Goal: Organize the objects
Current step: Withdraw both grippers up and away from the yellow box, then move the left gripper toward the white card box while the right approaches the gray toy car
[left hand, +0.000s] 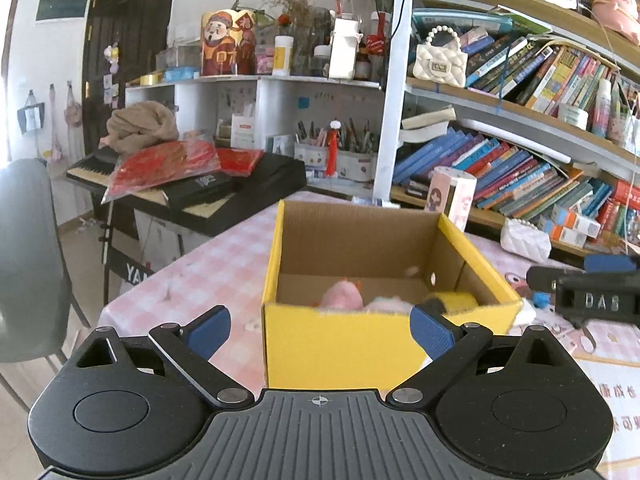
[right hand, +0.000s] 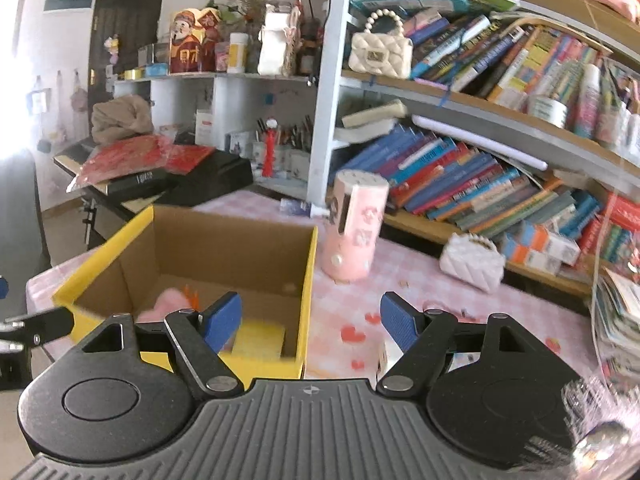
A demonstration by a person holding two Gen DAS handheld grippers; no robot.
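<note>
A yellow cardboard box (left hand: 320,344) (right hand: 306,280) stands open on the pink checked table (left hand: 216,264) (right hand: 420,304). Inside lie a pink plush toy (left hand: 344,294) (right hand: 170,304) and a yellow item (left hand: 460,300) (right hand: 260,338). My left gripper (left hand: 322,330) hangs open just before the box's near wall, nothing between its blue pads. My right gripper (right hand: 312,322) is open over the box's right wall, empty; it also shows at the right edge of the left wrist view (left hand: 592,296). A pink cylinder holder (right hand: 354,228) (left hand: 454,196) stands right of the box.
A white quilted purse (right hand: 472,262) (left hand: 524,240) lies by the bookshelf (right hand: 480,184) behind the table. A black keyboard (left hand: 192,196) piled with red packets stands left of the table. A grey chair (left hand: 28,264) is at the left. Stacked papers (right hand: 616,312) sit at the right.
</note>
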